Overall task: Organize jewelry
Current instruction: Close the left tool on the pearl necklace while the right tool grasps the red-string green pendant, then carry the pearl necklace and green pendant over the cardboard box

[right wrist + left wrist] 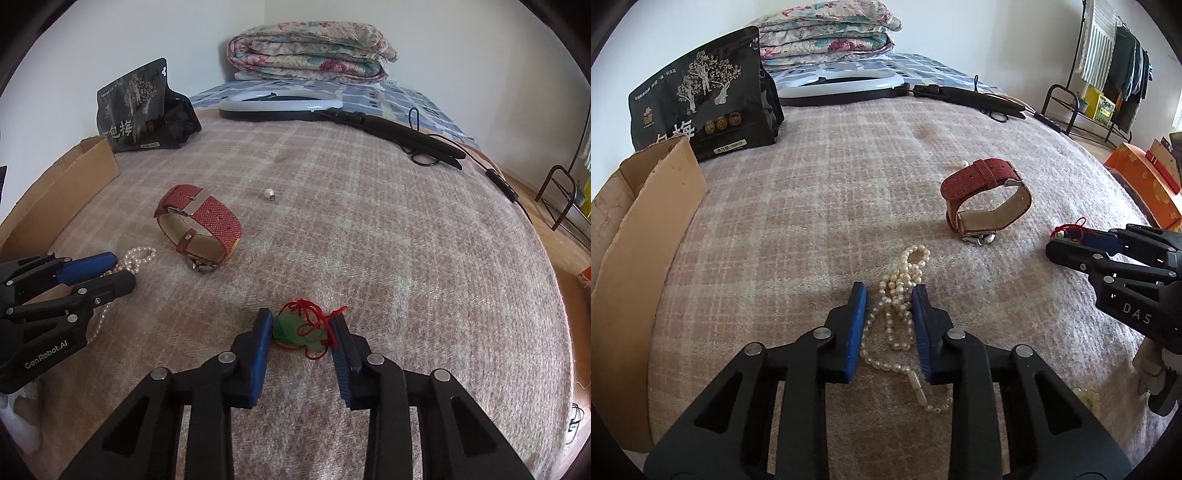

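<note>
A white pearl necklace (897,317) lies in a heap on the plaid blanket (831,192). My left gripper (889,295) is open, its blue pads on either side of the heap. A red-strapped watch (986,199) lies beyond it to the right. In the right wrist view, a green pendant on a red cord (306,328) lies between the blue pads of my open right gripper (301,319). The watch (199,229), the pearls (138,256) and the left gripper (110,271) show at left. A single loose pearl (269,192) lies farther back.
A cardboard box (639,236) stands along the left edge of the bed. A black snack bag (701,107), a ring light with its stand (295,105) and a folded floral quilt (310,50) are at the back. An orange box (1145,184) sits at right.
</note>
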Action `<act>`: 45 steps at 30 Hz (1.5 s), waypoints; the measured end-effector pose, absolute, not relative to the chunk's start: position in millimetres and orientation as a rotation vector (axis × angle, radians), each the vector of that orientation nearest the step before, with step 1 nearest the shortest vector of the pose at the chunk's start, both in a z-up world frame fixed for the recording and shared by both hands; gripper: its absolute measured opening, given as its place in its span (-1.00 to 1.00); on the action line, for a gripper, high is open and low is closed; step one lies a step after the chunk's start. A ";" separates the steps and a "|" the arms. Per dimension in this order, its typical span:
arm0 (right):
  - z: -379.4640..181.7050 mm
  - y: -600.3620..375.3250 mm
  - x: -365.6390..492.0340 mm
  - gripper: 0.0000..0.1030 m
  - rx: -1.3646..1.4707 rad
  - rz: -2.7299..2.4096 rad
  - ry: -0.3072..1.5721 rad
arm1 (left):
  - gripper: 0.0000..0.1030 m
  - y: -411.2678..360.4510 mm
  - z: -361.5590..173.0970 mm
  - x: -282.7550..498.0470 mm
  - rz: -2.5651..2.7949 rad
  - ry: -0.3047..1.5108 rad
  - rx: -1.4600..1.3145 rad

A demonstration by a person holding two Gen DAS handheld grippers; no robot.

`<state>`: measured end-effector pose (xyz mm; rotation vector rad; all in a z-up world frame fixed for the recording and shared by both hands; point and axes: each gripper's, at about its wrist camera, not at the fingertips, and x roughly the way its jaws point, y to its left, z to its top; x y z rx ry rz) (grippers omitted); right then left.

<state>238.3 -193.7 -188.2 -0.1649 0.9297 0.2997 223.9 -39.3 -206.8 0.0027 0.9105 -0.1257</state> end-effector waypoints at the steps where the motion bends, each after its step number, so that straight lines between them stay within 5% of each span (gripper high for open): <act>1: -188.0 -194.7 238.6 -0.44 -0.158 0.303 0.931 | -0.63 -39.0 -206.7 224.0 -0.127 0.910 0.001; 9: -184.0 -204.0 236.5 -0.46 -0.113 0.329 0.943 | -0.88 -35.7 -204.7 221.0 -0.146 0.905 -0.025; 25: -162.3 -208.0 222.3 -0.46 -0.114 0.350 0.915 | -0.89 -16.6 -183.4 213.9 -0.149 0.892 -0.124; 45: -75.8 -194.1 179.5 -0.46 -0.097 0.362 0.805 | -0.89 16.5 -84.1 162.6 -0.142 0.759 -0.143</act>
